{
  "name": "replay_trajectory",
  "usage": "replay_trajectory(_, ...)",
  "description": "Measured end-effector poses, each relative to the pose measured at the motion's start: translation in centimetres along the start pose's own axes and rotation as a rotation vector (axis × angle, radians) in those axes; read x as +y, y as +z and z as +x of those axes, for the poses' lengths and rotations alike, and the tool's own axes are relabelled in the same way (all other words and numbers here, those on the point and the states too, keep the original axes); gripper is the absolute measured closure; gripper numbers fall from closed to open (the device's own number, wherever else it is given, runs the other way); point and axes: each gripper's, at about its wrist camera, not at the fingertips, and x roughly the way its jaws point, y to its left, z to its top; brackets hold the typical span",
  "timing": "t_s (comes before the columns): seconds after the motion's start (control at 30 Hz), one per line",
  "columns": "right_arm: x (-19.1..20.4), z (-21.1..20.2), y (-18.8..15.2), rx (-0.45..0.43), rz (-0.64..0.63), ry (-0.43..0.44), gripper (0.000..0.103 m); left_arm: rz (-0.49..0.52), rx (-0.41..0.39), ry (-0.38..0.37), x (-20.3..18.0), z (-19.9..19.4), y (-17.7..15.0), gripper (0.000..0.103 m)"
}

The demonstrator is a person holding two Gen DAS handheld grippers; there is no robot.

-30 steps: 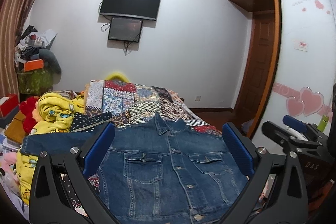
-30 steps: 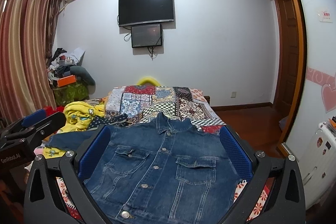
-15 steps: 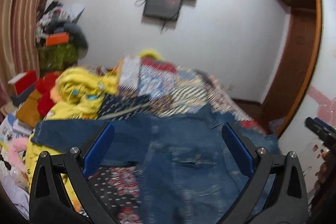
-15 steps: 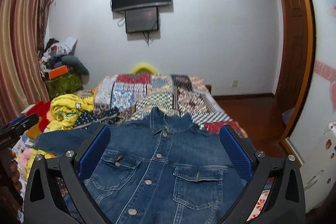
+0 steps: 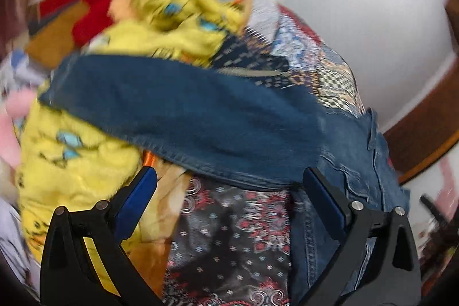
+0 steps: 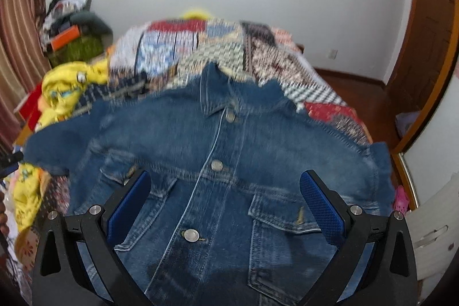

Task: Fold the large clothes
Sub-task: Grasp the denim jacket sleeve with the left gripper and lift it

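A blue denim jacket point(image 6: 226, 162) lies front-up and buttoned on the patchwork bed, collar toward the far wall. Its left sleeve point(image 5: 178, 111) stretches out across a yellow garment. My left gripper point(image 5: 229, 179) is open and empty, tilted, just below that sleeve near the armpit. My right gripper point(image 6: 225, 185) is open and empty, hovering over the jacket's chest between the two pockets. Both views are motion-blurred.
A yellow cartoon-print garment point(image 5: 86, 162) and red and orange items point(image 5: 94, 5) are piled at the bed's left. The patchwork quilt point(image 6: 206, 48) covers the bed. A wooden door frame point(image 6: 424, 53) and a white cabinet point(image 6: 436, 228) stand at the right.
My left gripper has swung left and down toward the jacket's left sleeve and tilted. My right gripper has moved lower and closer over the jacket's chest. Both stay open.
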Motion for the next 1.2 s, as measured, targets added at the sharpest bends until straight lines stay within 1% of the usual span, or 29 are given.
replay_trajectory(0.1, 0.5, 1.2, 0.0, 0.033, -0.025, -0.008, 0.0, -0.113, 0.045, -0.044, 3.1, 1.8, 0.4, 0.014)
replay_trajectory(0.2, 1.0, 1.7, 0.1, 0.033, -0.058, -0.029, 0.0, -0.219, 0.081, -0.071, 5.6, 3.7, 0.7, 0.016)
replay_trajectory(0.3, 1.3, 1.6, 0.1, 0.031, -0.085, -0.033, 0.0, -0.284, 0.095, -0.091, 7.1, 5.1, 1.2, 0.017)
replay_trajectory(0.37, 1.3, 1.6, 0.1, 0.032, -0.098, -0.039, 0.0, -0.3, 0.09, -0.062, 7.9, 6.0, 1.8, 0.023)
replay_trajectory(0.4, 1.4, 1.8, 0.4, 0.034, -0.102, -0.043, 0.0, -0.302, 0.092, -0.046, 8.3, 6.4, 2.1, 0.028)
replay_trajectory(0.47, 1.4, 1.9, 0.5, 0.038, -0.105, -0.045, 0.0, -0.305, 0.096, -0.003, 9.0, 7.0, 2.7, 0.032)
replay_trajectory(0.57, 1.6, 2.0, 0.7, 0.033, -0.103, -0.047, 0.0, -0.307, 0.093, 0.019, 9.7, 7.3, 3.4, 0.043)
replay_trajectory(0.6, 1.5, 1.9, 0.7, 0.032, -0.101, -0.048, 0.0, -0.308, 0.086, 0.025, 9.8, 7.2, 3.6, 0.049)
replay_trajectory(0.63, 1.5, 2.1, 0.9, 0.031, -0.099, -0.049, 0.0, -0.303, 0.077, 0.037, 9.7, 7.0, 3.7, 0.058)
replay_trajectory(0.67, 1.4, 2.1, 0.9, 0.031, -0.096, -0.049, 0.0, -0.296, 0.069, 0.056, 9.7, 6.7, 3.9, 0.064)
replay_trajectory(0.7, 1.4, 2.0, 0.9, 0.031, -0.094, -0.048, 0.0, -0.284, 0.06, 0.074, 9.4, 6.4, 4.0, 0.071)
replay_trajectory(0.73, 1.3, 2.0, 1.0, 0.032, -0.093, -0.048, 0.0, -0.27, 0.047, 0.087, 9.0, 5.9, 4.2, 0.075)
replay_trajectory(0.8, 1.3, 1.9, 1.0, 0.031, -0.091, -0.045, 0.0, -0.231, 0.008, 0.112, 8.1, 4.6, 4.6, 0.08)
replay_trajectory(0.97, 1.0, 1.2, 1.2, 0.021, -0.086, -0.03, 0.0, -0.109, -0.088, 0.158, 4.4, 1.5, 6.5, 0.086)
replay_trajectory(1.03, 0.8, 0.9, 1.3, 0.015, -0.085, -0.018, 0.0, -0.064, -0.131, 0.144, 2.7, 0.0, 7.3, 0.09)
replay_trajectory(1.2, 0.0, -0.1, 1.8, -0.003, -0.087, 0.006, 0.0, 0.084, -0.225, 0.097, -4.6, -2.4, 10.1, 0.092)
